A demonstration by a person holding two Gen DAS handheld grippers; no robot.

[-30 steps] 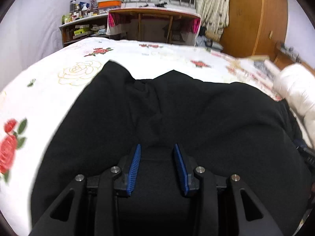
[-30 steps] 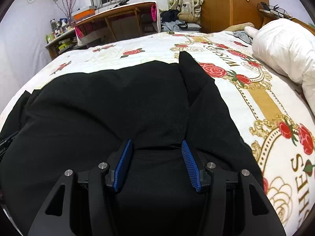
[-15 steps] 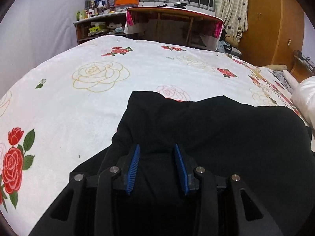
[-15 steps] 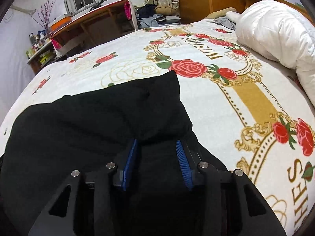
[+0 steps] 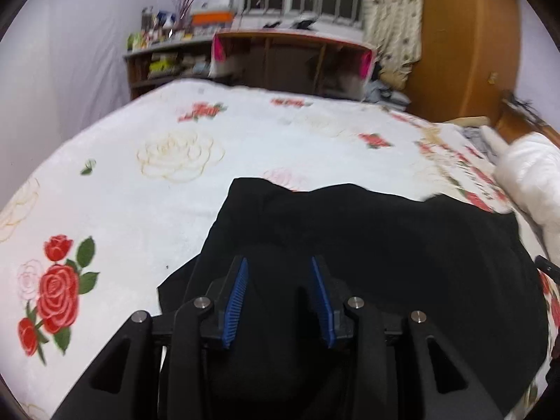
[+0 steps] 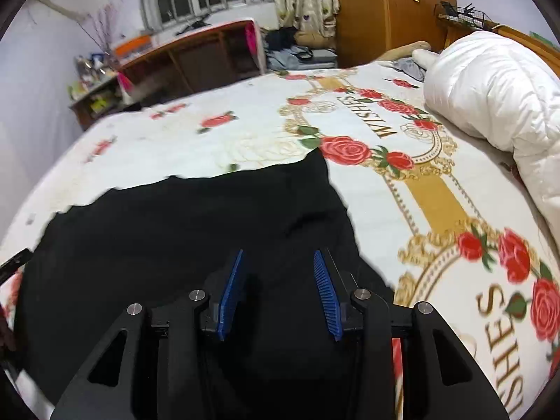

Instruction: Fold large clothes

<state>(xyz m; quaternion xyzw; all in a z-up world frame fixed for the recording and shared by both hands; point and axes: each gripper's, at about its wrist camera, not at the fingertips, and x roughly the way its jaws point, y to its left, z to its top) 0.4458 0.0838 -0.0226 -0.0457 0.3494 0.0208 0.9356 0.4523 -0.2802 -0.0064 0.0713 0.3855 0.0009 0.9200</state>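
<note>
Left gripper (image 5: 278, 297) and right gripper (image 6: 278, 294), jaws part-open, each pinching bunched black garment (image 5: 385, 245) above the rose bedsheet (image 5: 140, 210); uneven pull risks a skewed fold.

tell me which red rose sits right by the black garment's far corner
The large rose just below-left of WISHES, beside the black garment; other roses lie farther off.

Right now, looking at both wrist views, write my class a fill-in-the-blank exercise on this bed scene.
1. The garment between the fingers of each claw is ____ in colour.
2. The bedspread is printed with red ____.
3. The gold word beside the roses reads ____.
4. The puffy duvet at the bed's right is ____.

Missing words: black; roses; WISHES; white
</note>
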